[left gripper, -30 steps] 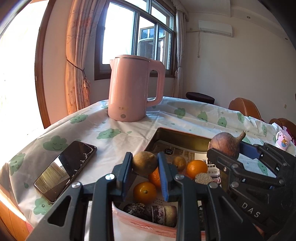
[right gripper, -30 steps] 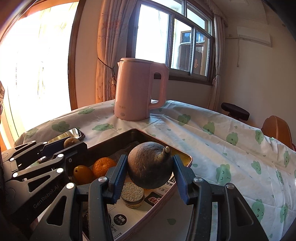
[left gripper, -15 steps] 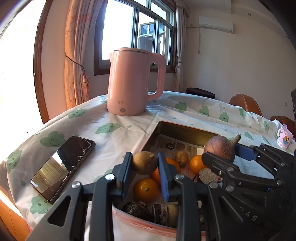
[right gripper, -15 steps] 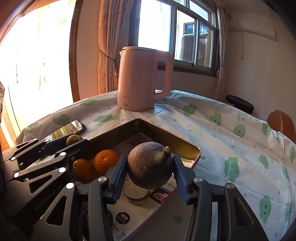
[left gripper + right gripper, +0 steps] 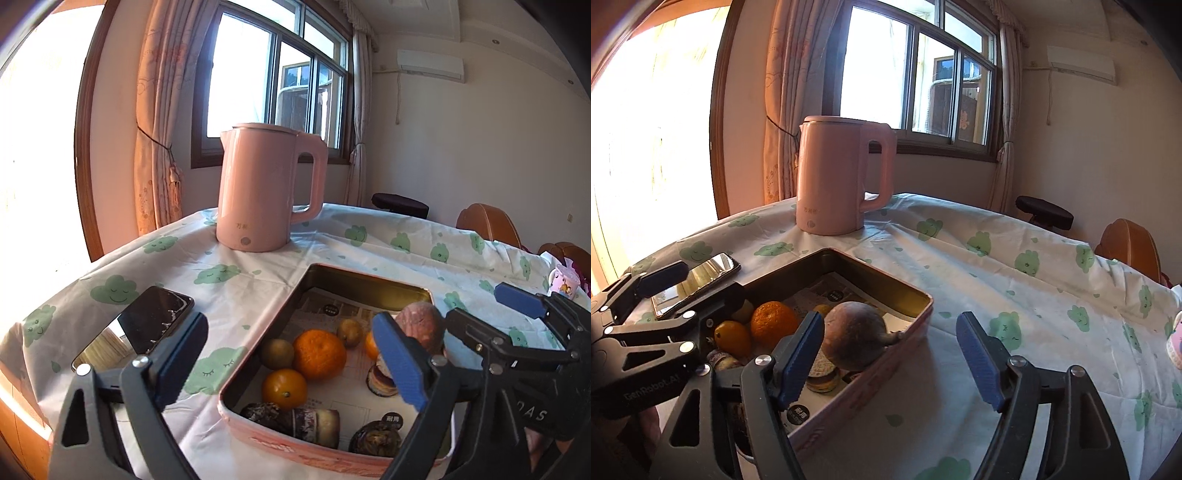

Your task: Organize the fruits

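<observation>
A pink tin tray (image 5: 365,284) (image 5: 882,282) lined with newspaper holds a big orange (image 5: 319,354) (image 5: 774,323), a small orange (image 5: 284,388) and two brown kiwis (image 5: 277,352). My left gripper (image 5: 288,363) hangs over the tray's near left corner; its jaws are opening and nothing is between the pads. A dark round fruit with a stem (image 5: 854,339) (image 5: 421,326) lies in the tray against the right rim. My right gripper (image 5: 890,358) straddles that rim with its jaws opening, and the fruit sits beside its left finger (image 5: 801,354), free of the pads.
A pink kettle (image 5: 264,188) stands behind the tray. A phone (image 5: 136,334) lies on the cloud-print cloth at the left. Dark cut pieces (image 5: 295,421) and round cakes fill the tray's near end. A mug (image 5: 563,284) and chairs are at the far right.
Both grippers opened. The left one let go of a brown kiwi, which now lies in the tray. The right one released the dark round fruit, which now rests in the tray.
</observation>
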Tool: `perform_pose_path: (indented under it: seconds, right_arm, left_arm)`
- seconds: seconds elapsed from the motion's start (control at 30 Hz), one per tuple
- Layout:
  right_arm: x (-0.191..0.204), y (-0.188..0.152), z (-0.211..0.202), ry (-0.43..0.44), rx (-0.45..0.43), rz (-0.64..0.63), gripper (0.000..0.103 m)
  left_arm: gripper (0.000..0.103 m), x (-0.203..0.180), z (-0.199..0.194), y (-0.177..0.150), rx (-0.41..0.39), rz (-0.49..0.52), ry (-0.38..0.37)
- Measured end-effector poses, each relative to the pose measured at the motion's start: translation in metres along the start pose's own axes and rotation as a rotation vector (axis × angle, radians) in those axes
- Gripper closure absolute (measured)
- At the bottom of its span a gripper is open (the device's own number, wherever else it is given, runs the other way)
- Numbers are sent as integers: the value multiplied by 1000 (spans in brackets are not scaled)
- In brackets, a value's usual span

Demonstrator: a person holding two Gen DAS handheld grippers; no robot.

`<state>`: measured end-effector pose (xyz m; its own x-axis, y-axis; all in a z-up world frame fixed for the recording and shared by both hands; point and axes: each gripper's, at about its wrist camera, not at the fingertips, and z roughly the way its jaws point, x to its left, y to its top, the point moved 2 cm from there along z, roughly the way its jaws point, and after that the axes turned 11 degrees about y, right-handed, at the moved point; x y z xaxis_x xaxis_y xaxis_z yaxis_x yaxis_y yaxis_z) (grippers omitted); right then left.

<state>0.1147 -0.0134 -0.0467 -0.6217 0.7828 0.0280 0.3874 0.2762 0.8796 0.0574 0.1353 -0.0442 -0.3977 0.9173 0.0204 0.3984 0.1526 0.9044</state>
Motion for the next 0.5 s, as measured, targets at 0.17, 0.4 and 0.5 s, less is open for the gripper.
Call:
perform_pose_path:
  seconds: [0.17, 0.4, 0.5]
  right_arm:
    - [-16, -3, -25, -62, -23, -3, 24]
    - [-36, -6, -54, -112, -62, 24, 22]
    - [-41, -7, -60, -118, -70, 34, 22]
  left_arm:
    - [3, -20, -18, 4, -41, 35, -36]
    - [2, -40, -33, 8, -65, 63, -62]
    - [2, -46, -36, 8, -71, 74, -62]
